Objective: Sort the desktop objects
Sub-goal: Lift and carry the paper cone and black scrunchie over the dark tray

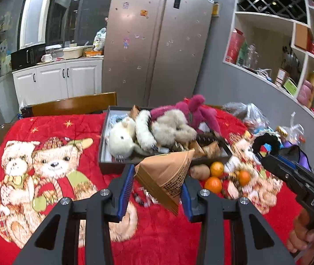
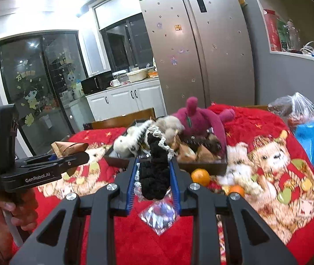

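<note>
A red bear-print blanket (image 1: 53,130) covers the table, bearing a toy-filled box (image 1: 104,154), oranges (image 1: 216,169) and bags (image 1: 254,114).

both views are evenly and warmly lit from indoor ceiling lights, and in the right wrist view the lamps blow out to white glare on the ceiling (image 2: 53,2) and reflect in the dark glass door (image 2: 37,70). the fridge (image 1: 157,44) shows a soft sheen. fisheye bending curves the shelves (image 1: 289,50) and darkens the corners, and the quilt's (image 1: 252,176) print near the oranges (image 1: 216,170) is smeared by motion blur.
</note>
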### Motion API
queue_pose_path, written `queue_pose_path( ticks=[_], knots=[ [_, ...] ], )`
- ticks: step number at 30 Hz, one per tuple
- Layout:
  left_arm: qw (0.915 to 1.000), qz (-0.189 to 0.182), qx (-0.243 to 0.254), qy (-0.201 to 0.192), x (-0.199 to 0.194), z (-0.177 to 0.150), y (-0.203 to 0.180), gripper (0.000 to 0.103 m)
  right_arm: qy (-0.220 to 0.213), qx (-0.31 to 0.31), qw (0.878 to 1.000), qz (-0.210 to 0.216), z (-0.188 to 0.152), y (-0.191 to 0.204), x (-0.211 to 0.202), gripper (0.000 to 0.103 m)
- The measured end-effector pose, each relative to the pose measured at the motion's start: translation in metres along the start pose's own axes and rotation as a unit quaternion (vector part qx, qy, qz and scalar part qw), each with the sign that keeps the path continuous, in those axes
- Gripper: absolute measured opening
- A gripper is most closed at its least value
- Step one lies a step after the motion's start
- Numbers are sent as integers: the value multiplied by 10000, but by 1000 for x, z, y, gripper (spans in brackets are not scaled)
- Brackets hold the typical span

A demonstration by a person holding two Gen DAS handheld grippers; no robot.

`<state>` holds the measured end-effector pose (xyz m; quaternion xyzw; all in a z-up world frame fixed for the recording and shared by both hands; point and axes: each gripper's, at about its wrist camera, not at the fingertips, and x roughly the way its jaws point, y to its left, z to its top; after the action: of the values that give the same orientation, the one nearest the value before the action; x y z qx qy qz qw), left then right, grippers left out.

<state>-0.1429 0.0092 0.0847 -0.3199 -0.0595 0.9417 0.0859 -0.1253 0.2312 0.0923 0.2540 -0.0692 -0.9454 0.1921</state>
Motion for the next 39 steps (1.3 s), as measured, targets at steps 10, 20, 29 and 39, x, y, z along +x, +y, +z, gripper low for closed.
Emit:
queue_pose_path(
  ticks=[10,20,29,39],
  knots=[
    [9999,-26,12,127,60,40,-1,39,101,172,9997,-155,42,-18,49,28],
    [10000,21,84,42,118,80,-9,39,402,271,9978,-448,54,-53,129,28],
    [9999,-62,116,18,147,91,-5,39,482,-251,9972,-521,51,-46,172,28],
    [9995,25,253,193,164,86,-6,39,656,-213,9954,-668,36,-50,190,28]
  ],
)
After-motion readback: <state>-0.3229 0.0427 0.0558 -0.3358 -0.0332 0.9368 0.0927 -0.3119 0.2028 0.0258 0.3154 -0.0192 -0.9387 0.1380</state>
